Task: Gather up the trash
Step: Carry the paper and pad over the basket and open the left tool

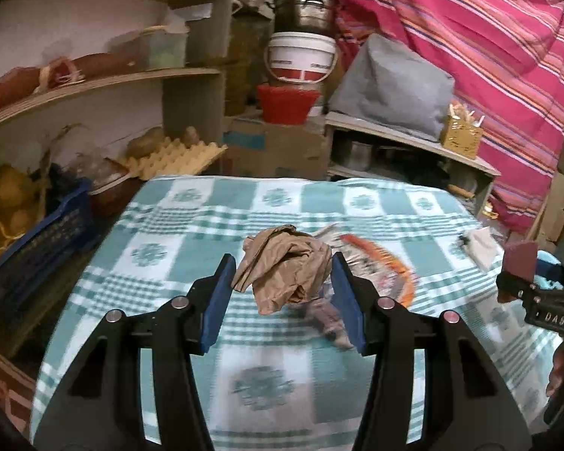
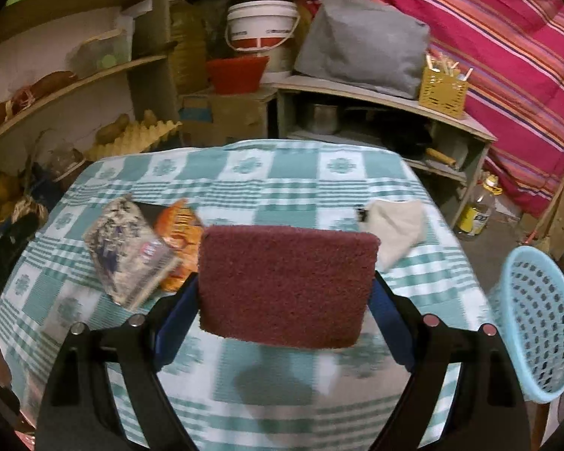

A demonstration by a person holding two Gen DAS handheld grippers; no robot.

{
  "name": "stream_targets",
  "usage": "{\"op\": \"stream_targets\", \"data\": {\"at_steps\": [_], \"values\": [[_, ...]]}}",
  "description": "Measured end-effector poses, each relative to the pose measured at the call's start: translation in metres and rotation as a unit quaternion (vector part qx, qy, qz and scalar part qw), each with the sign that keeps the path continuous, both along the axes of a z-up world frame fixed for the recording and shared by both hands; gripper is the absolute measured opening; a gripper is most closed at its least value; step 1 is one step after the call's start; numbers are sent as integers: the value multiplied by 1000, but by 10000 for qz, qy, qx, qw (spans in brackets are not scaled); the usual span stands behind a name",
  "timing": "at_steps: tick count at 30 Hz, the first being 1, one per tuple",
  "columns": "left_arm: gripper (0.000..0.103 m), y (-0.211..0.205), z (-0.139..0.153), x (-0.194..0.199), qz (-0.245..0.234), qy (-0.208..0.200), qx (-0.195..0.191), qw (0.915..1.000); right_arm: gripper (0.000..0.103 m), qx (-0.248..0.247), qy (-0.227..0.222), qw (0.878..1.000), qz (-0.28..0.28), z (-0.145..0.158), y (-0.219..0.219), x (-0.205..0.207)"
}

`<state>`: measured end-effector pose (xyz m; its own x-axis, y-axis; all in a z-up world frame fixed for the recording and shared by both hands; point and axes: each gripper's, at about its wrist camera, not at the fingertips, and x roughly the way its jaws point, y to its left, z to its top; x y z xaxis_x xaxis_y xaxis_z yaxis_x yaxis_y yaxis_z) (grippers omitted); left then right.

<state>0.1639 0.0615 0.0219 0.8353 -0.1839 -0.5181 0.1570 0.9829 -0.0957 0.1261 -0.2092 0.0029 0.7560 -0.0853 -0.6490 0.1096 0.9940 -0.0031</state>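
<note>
My left gripper (image 1: 282,278) is shut on a crumpled brown paper (image 1: 285,263), held a little above the teal checked tablecloth (image 1: 169,233). Behind the paper lies an orange and silver wrapper (image 1: 391,263). My right gripper (image 2: 285,300) is shut on a flat maroon scouring pad (image 2: 285,285), jaws wide on its two sides. It also shows at the right edge of the left wrist view, as right gripper (image 1: 522,278). On the cloth lie a silver printed wrapper (image 2: 128,251), an orange wrapper (image 2: 180,229) and a white crumpled piece (image 2: 394,221).
A light blue perforated basket (image 2: 534,323) sits beyond the table's right edge. Shelves with potatoes and an egg tray (image 1: 173,156) stand on the left. Behind the table are a red basin (image 1: 285,103), a white bucket (image 1: 300,56) and a low shelf (image 2: 376,94). A plastic bottle (image 2: 477,206) stands on the floor.
</note>
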Motion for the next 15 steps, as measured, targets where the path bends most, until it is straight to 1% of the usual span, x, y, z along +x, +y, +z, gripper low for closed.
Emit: {"op": "stream_targets", "data": {"at_steps": [3, 7, 15], "values": [[51, -26, 4, 1, -184, -31, -86, 9998, 85, -112, -22, 9999, -113, 2, -27, -11], [51, -64, 8, 1, -449, -62, -56, 9990, 85, -133, -23, 9995, -298, 2, -67, -22], [51, -142, 10, -7, -891, -100, 138, 9959, 85, -62, -104, 9974, -717, 5, -146, -41]]}}
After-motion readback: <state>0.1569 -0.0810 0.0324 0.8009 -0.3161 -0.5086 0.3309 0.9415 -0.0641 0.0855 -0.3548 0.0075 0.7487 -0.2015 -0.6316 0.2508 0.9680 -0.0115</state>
